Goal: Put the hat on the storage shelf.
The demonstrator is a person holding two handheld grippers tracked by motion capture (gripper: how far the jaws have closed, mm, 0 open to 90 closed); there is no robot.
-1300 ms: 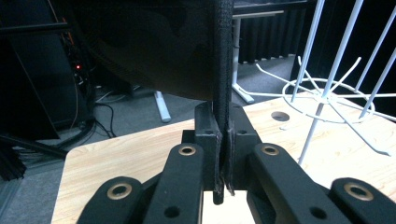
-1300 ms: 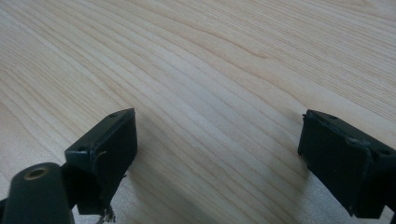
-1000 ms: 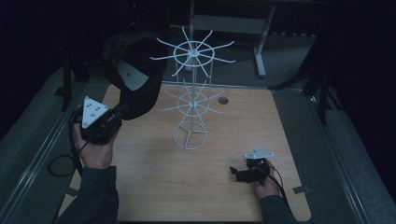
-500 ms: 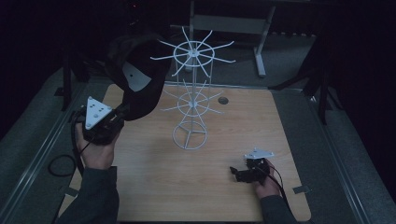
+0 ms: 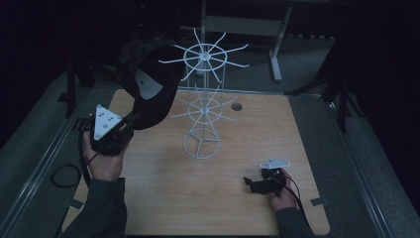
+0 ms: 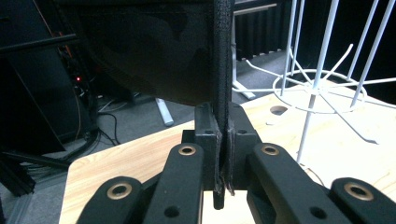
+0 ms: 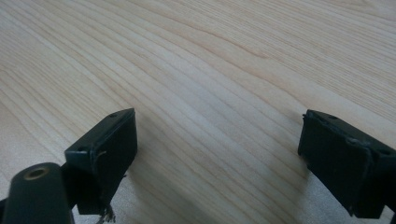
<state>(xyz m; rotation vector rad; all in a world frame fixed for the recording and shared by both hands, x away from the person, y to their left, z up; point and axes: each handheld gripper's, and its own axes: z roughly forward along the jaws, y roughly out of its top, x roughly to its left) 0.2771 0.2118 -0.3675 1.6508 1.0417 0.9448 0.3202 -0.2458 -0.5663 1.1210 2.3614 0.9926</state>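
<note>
Left gripper [image 5: 130, 124] clamped on black cap [image 5: 148, 89] | barely lifted toward wire rack [image 5: 203, 99], upper centre | right gripper [image 5: 253, 184] open, resting

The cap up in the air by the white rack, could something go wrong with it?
Maybe. The left gripper pinches only a thin edge of the black cap, so the cap might slip out. The cap hangs close to the thin arms of the white wire rack, so it could snag or tip the rack. The right gripper rests open on the table, too far away to steady anything.
</note>
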